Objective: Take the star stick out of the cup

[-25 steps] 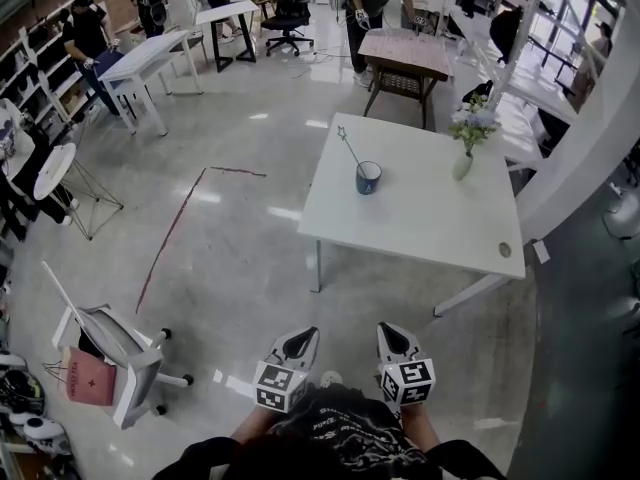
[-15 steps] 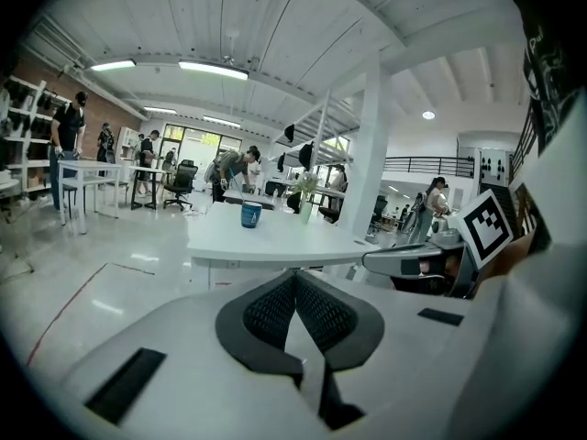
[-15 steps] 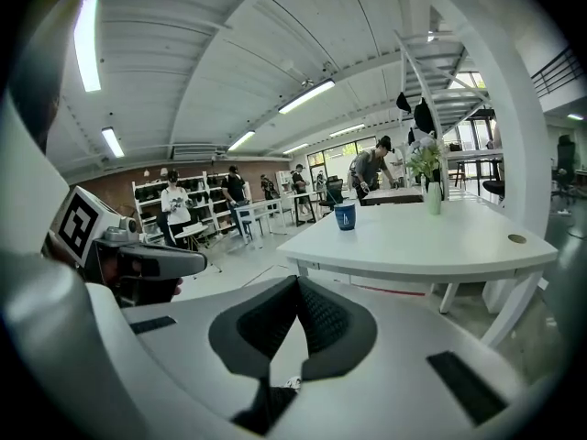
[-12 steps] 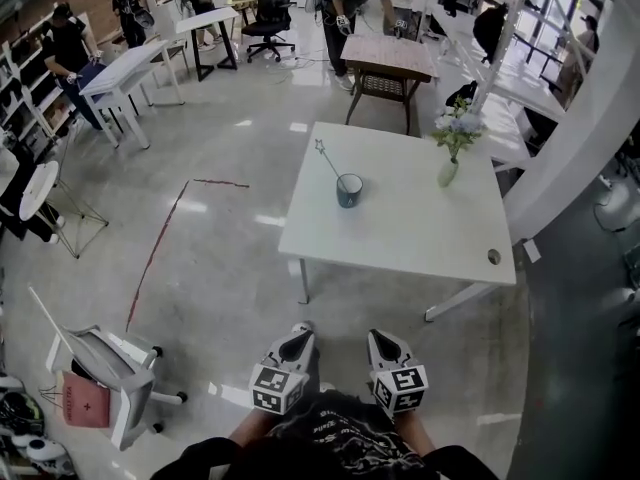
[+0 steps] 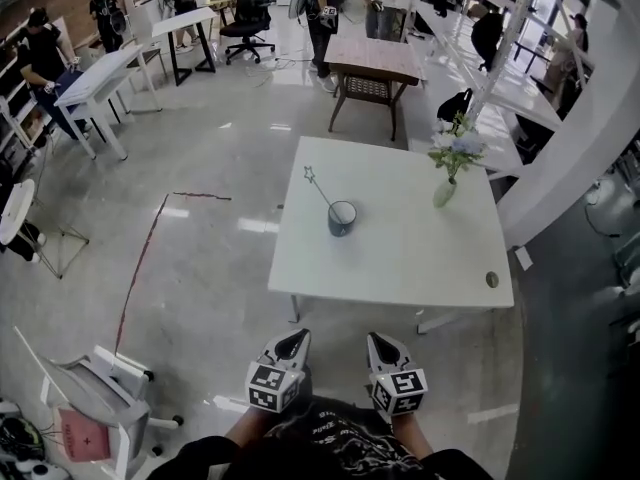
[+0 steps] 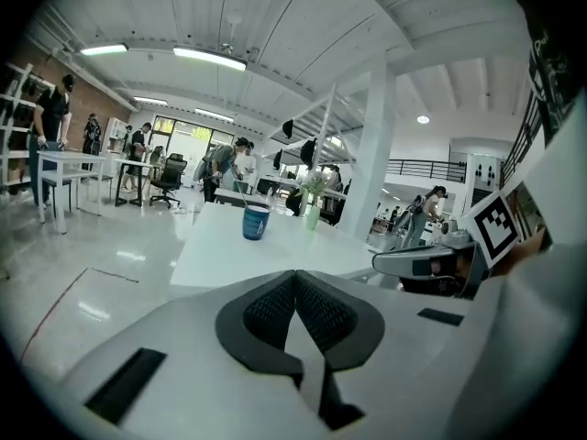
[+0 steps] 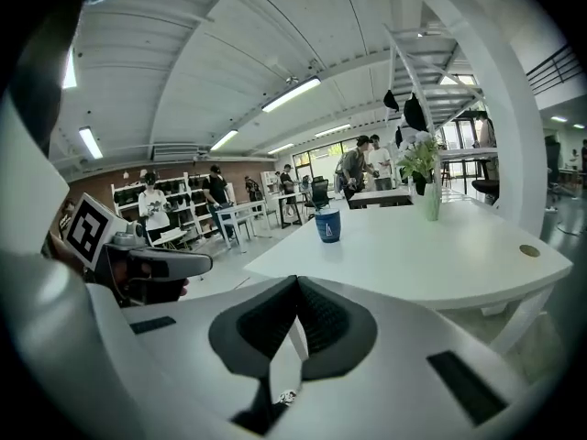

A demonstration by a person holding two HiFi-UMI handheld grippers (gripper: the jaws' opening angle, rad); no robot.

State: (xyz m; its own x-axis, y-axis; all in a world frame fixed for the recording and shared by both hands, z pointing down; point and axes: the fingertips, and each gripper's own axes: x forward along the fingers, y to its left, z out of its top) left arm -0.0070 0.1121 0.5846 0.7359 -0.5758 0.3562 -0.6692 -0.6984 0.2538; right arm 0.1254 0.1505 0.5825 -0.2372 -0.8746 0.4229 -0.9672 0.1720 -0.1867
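Here the star stick [image 5: 320, 190] stands in the dark blue cup [image 5: 341, 219], which sits on the left half of the white table [image 5: 400, 258], well apart from both grippers. The stick's lower end is inside the cup. Its long axis slants, so the star tip points up and away to the far left, past the cup's rim. A vase of flowers [image 5: 445, 190] stands on the far right part of the table, well apart from the cup.

The left gripper [image 5: 291, 341] and the right gripper [image 5: 382, 344] are held side by side, low by the person [image 5: 335, 438], on the near side of the table and over the floor [image 5: 200, 268]. Each has its jaws pressed together with nothing between them.

Compared with a second ago, the table and cup lie nearer to the person and lower in the head view. The stick's lean is unchanged. Both grippers keep their closed jaws and their place by the body.
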